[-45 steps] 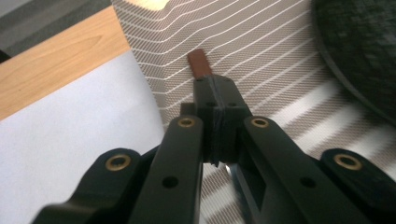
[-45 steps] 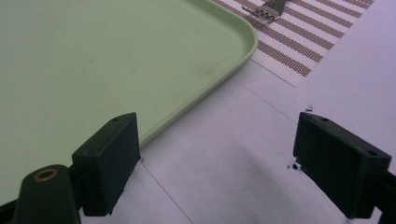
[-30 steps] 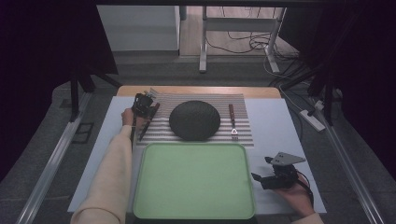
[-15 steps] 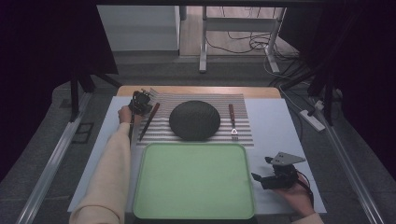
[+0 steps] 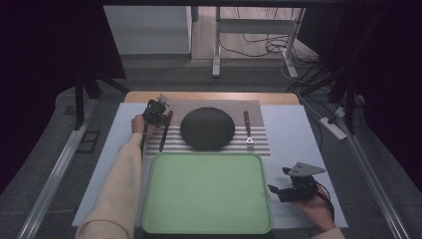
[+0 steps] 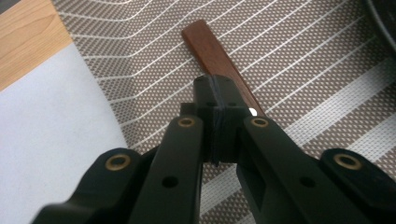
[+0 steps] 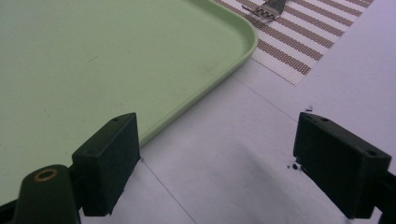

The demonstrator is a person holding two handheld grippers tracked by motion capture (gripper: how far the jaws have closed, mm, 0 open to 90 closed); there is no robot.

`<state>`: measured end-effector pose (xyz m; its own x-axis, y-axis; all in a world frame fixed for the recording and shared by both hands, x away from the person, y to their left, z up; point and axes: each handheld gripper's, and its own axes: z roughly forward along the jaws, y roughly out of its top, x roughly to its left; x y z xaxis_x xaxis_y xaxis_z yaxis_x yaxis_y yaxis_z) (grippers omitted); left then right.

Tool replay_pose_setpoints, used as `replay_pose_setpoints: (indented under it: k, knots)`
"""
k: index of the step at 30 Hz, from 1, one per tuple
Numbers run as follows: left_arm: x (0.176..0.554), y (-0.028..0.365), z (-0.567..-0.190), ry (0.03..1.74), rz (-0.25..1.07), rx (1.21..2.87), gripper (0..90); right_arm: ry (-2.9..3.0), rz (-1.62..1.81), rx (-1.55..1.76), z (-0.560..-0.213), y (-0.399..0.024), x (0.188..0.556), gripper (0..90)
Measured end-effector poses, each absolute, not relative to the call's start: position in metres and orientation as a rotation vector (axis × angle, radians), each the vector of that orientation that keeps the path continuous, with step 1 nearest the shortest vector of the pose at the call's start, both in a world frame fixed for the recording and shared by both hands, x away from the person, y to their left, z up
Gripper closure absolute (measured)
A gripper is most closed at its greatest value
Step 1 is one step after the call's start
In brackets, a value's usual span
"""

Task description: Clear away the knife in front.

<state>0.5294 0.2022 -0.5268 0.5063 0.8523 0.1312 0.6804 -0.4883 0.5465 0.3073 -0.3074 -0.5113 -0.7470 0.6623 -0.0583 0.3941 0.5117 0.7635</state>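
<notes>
A knife with a brown wooden handle [image 5: 165,130] lies on the striped placemat [image 5: 259,144], left of a dark round plate [image 5: 207,128]. A fork [image 5: 247,130] with the same brown handle lies right of the plate. My left gripper [image 5: 154,112] hovers at the knife's far end, jaws shut. In the left gripper view its joined tips [image 6: 217,100] sit over the handle [image 6: 210,46]; I cannot tell whether they touch it. My right gripper [image 5: 278,180] rests right of the green tray [image 5: 206,191], open [image 7: 219,154], nothing between its jaws.
The placemat [image 6: 303,70] lies on a pale table cover whose bare part [image 7: 261,121] runs beside the tray's corner [image 7: 233,42]. The fork's tines [image 7: 264,9] point toward the tray. A wooden table edge [image 5: 209,95] runs along the far side.
The left hand has shifted only slightly around the knife's far end. The right gripper has stayed where it was.
</notes>
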Motion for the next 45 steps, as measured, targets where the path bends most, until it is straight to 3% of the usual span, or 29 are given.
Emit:
replay_pose_setpoints:
  k: [8,22,24,26,27,28,30,35,39,45]
  knots:
    - [0.542,0.202,-0.530,1.309,0.601,2.297,88.6,2.416,1.085,0.884,-0.512,-0.307,0.307,14.8]
    - [0.539,0.179,-0.527,1.170,0.496,2.331,88.2,2.417,1.087,0.890,-0.512,-0.309,0.308,14.8]
    - [0.539,0.180,-0.525,1.183,0.493,2.324,84.3,2.418,1.087,0.889,-0.512,-0.309,0.308,14.8]
    - [0.537,0.184,-0.519,1.196,0.492,2.314,70.6,2.419,1.087,0.889,-0.512,-0.309,0.308,14.8]
    - [0.536,0.186,-0.515,1.204,0.497,2.312,51.7,2.417,1.090,0.890,-0.512,-0.309,0.308,14.8]
    - [0.535,0.187,-0.512,1.209,0.499,2.314,51.7,2.417,1.090,0.890,-0.512,-0.309,0.308,14.8]
    - [0.531,0.190,-0.504,1.208,0.506,2.327,39.9,2.418,1.089,0.887,-0.512,-0.309,0.308,14.9]
    - [0.522,0.189,-0.487,1.159,0.385,2.387,30.0,2.419,1.090,0.889,-0.512,-0.308,0.308,14.9]
    - [0.522,0.180,-0.490,1.156,0.268,2.488,29.8,2.421,1.085,0.886,-0.512,-0.307,0.308,14.9]
    - [0.528,0.178,-0.499,1.232,0.215,2.515,34.8,2.423,1.086,0.887,-0.512,-0.307,0.308,14.9]
